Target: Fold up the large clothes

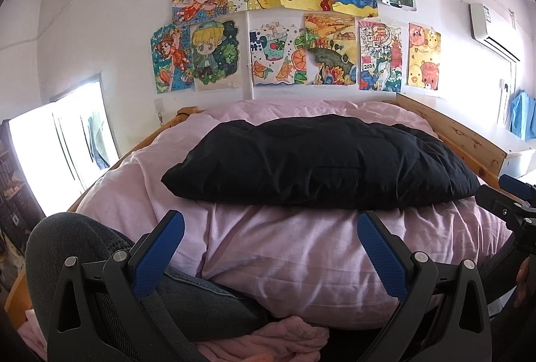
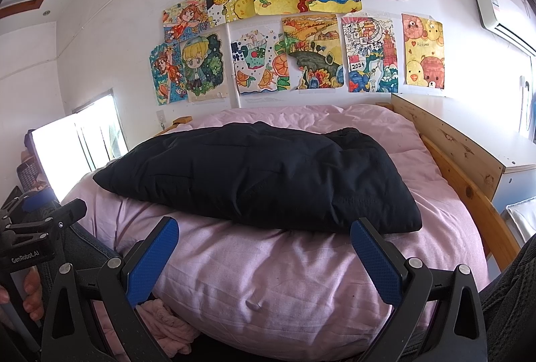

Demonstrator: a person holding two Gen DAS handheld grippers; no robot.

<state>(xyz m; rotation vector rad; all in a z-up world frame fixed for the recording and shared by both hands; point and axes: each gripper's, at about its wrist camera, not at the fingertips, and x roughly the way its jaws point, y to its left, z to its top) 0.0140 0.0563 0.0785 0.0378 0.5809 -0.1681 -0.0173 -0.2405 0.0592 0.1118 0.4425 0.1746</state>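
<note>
Bedroom with white wall and many coloured drawings above a wooden bed frame.

Black padded garment, probably a large jacket, lying across the pink duvet in the middle of the bed. Already folded into a thick, long bundle, like a pillow in shape. Near edge straight and closed, no sleeve or hem hanging loose on the visible sides. Far side hidden behind the bulk, so not possible to tell how neat there.

Left gripper low over the front of the duvet, jaws spread wide, nothing between them. Blue pads apart from the garment, only near its front edge. Right gripper in the same manner: jaws wide, empty, right fingertip just beside the near right corner of the bundle, contact not clear. Both grippers side by side, each visible at the border of the other view, with a hand on the left handle.

Judgement on progress: main folds seem done, task near its end. Remaining, perhaps, one more fold in half to make the bundle shorter, or only pressing flat and straightening. Puffy filling likely to spring back, so some risk of the fold opening.

Around: bright window on the left, air conditioner on the right wall, grey trouser leg and some pink fabric at the bottom.
</note>
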